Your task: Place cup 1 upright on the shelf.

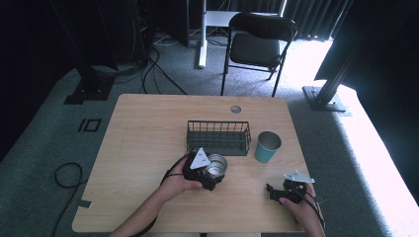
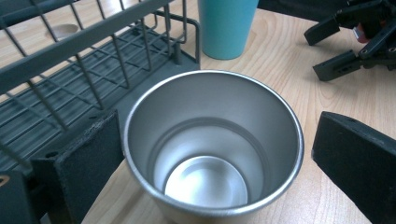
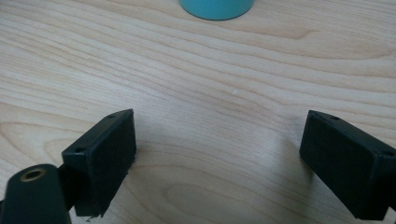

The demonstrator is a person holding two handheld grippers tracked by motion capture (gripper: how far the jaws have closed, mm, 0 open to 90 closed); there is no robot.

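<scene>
A steel cup (image 1: 217,163) (image 2: 210,140) stands upright and empty on the wooden table (image 1: 148,133), just in front of the black wire basket (image 1: 219,129) (image 2: 93,79). My left gripper (image 1: 213,173) (image 2: 219,140) is open with its jaws on either side of the cup. One pad (image 2: 91,158) sits against the cup's wall and the other (image 2: 355,163) stands a little off it. A teal cup (image 1: 267,146) (image 2: 226,25) (image 3: 217,7) stands right of the basket. My right gripper (image 1: 271,191) (image 3: 219,149) (image 2: 322,51) is open over bare wood near the front right, holding nothing.
The basket is empty. A round cable hole (image 1: 235,109) lies near the table's far edge. A black folding chair (image 1: 259,42) stands beyond the table, and cables (image 1: 66,175) lie on the carpet at left. The table's left half is bare wood.
</scene>
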